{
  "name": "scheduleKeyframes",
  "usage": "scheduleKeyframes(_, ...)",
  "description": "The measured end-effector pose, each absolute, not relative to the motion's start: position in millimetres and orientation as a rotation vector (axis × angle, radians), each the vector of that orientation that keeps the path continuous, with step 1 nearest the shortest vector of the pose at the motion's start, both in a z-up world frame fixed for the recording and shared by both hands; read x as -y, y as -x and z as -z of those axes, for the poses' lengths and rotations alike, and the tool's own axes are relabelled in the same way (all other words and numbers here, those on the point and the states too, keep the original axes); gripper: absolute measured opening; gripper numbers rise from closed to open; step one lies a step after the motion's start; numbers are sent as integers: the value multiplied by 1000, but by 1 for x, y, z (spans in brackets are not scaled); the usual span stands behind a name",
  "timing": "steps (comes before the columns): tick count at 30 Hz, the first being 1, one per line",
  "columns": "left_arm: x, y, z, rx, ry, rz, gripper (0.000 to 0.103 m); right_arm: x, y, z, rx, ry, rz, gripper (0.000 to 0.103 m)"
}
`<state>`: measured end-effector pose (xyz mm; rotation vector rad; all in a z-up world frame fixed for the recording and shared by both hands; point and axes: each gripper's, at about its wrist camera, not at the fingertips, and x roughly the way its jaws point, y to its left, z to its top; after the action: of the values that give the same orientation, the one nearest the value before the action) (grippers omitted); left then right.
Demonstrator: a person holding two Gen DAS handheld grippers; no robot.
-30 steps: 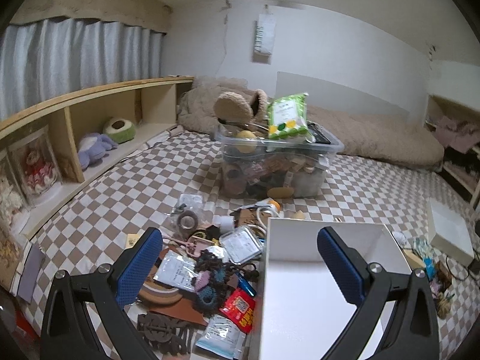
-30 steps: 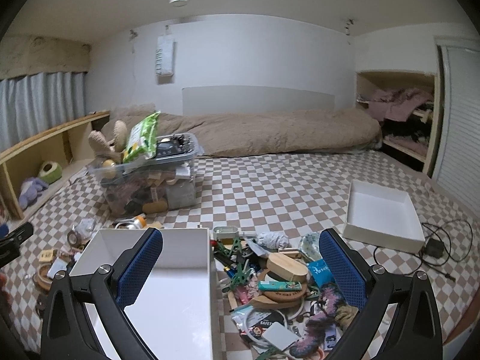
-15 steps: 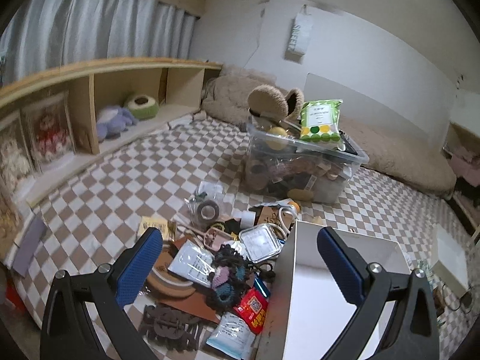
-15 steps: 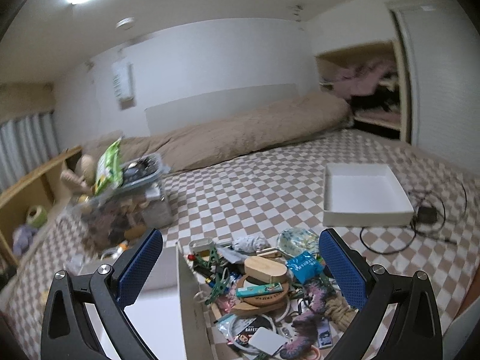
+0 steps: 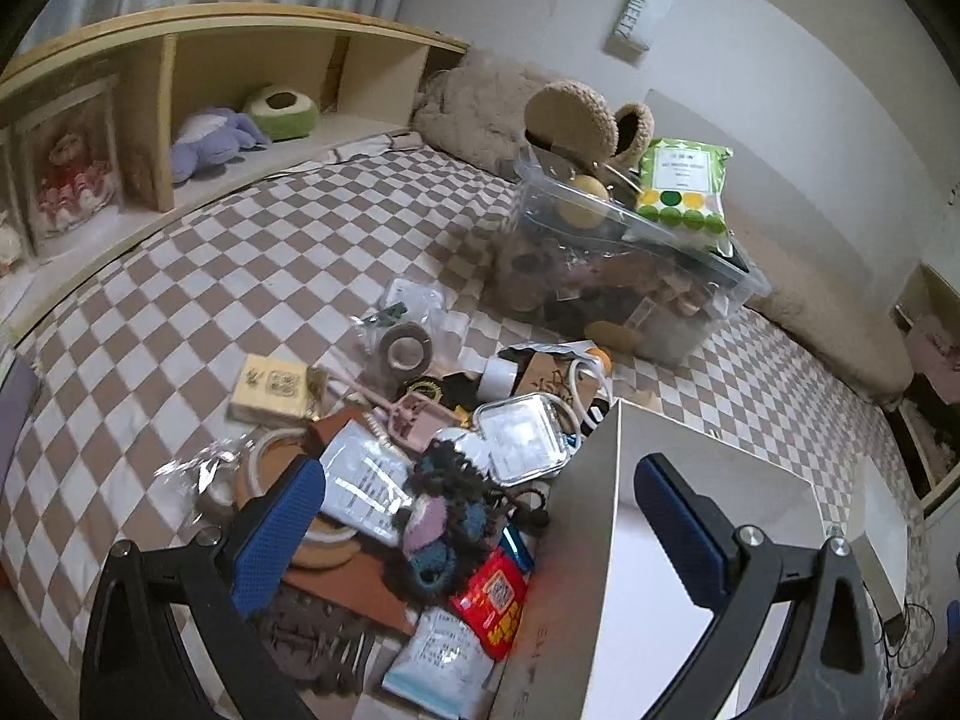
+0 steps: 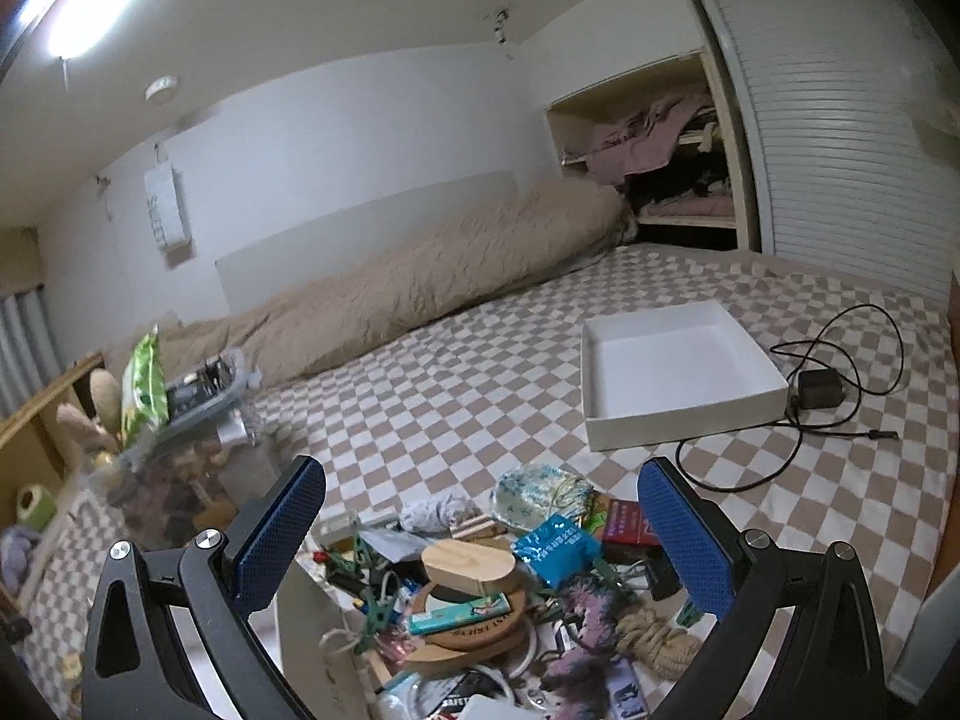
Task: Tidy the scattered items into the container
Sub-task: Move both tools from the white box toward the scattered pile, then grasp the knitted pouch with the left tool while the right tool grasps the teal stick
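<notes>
Looking along the left gripper (image 5: 480,516), we see its blue pads spread wide with nothing between them, hanging above a heap of clutter on the checked bedcover (image 5: 180,312). Under the left pad (image 5: 279,540) lie a clear packet (image 5: 366,486) and a wooden ring (image 5: 270,456); between the pads sits a dark knitted piece (image 5: 444,516), with a red packet (image 5: 495,597) just beside it. The white box (image 5: 678,600) stands at the right, its near wall touching the edge of the heap, and the right pad (image 5: 678,534) hangs over its open top. Farther back we find a yellow card box (image 5: 270,387), a tape roll (image 5: 408,351) and a square clear lid (image 5: 525,438), and behind them a full clear bin (image 5: 624,276) topped by a green packet (image 5: 684,186). The right gripper (image 6: 480,534) is likewise released and empty, held above a second heap: an oval wooden case (image 6: 468,567), a blue packet (image 6: 555,546), a purple knitted piece (image 6: 585,606) and a coil of rope (image 6: 654,636). At its left edge we see a wall of the box (image 6: 312,648). Well apart, on the cover, lie a shallow white tray (image 6: 678,414) and a black charger (image 6: 819,387) with its cable.
</notes>
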<state>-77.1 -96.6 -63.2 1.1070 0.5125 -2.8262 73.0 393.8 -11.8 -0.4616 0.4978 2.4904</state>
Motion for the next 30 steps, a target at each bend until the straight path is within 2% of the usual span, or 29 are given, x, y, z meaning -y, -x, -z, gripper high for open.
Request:
scheduleKeyframes(12,112,112,81,-442,-1175,2732,103,-416,-12,59,-576,840,-2518,103)
scheduleKeyframes(18,109,128,103,-350,-1300,2730,103,-412,18,87,-463,1051,-2478,103)
scheduleKeyframes(20,106,133,111,-307,-1339,2716,103,-416,23,98,-483,1098,-2466,103)
scheduleKeyframes(24,109,139,123,-334,-1380,2700,103,-424,26,112,-612,1157,-2523,103)
scheduleKeyframes(30,110,143,143,-362,-1449,2689,103,-421,29,123,-578,1185,-2573,103)
